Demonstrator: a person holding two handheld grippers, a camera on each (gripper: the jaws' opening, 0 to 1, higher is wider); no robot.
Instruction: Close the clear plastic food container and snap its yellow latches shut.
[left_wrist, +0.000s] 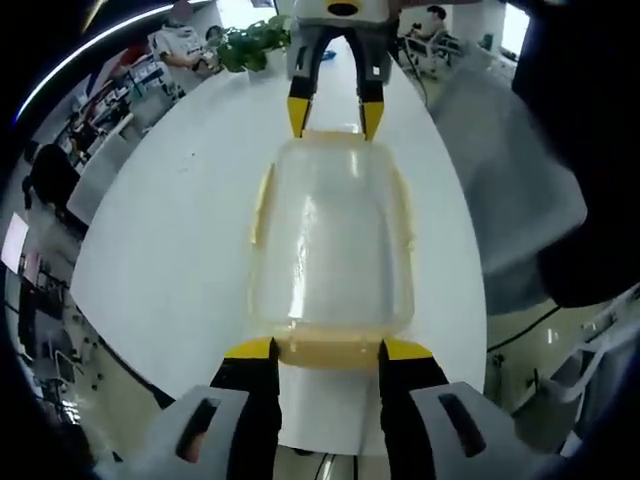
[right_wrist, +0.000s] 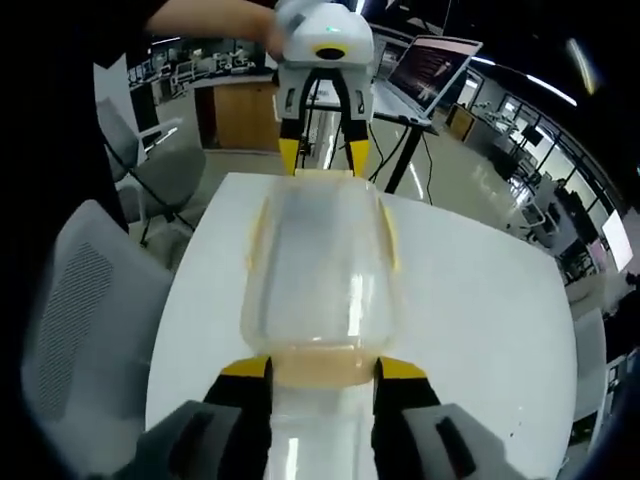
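On the white table: the clear plastic food container (left_wrist: 332, 240) lies lengthwise between the two grippers, lid down on it.
Left gripper (left_wrist: 328, 349): jaws spread, yellow tips touching the container's near end latch (left_wrist: 330, 352), one at each corner.
Right gripper (right_wrist: 324, 368): jaws likewise spread at the opposite end latch (right_wrist: 322, 368); whether either pair presses cannot be told.
Left gripper view alone: a potted plant (left_wrist: 252, 44) and seated people beyond the table (left_wrist: 180, 250), grey chair at right.
Right gripper view alone: an open laptop (right_wrist: 430, 66) on a stand, grey chair (right_wrist: 85, 320) at left, a hand holding the left gripper.
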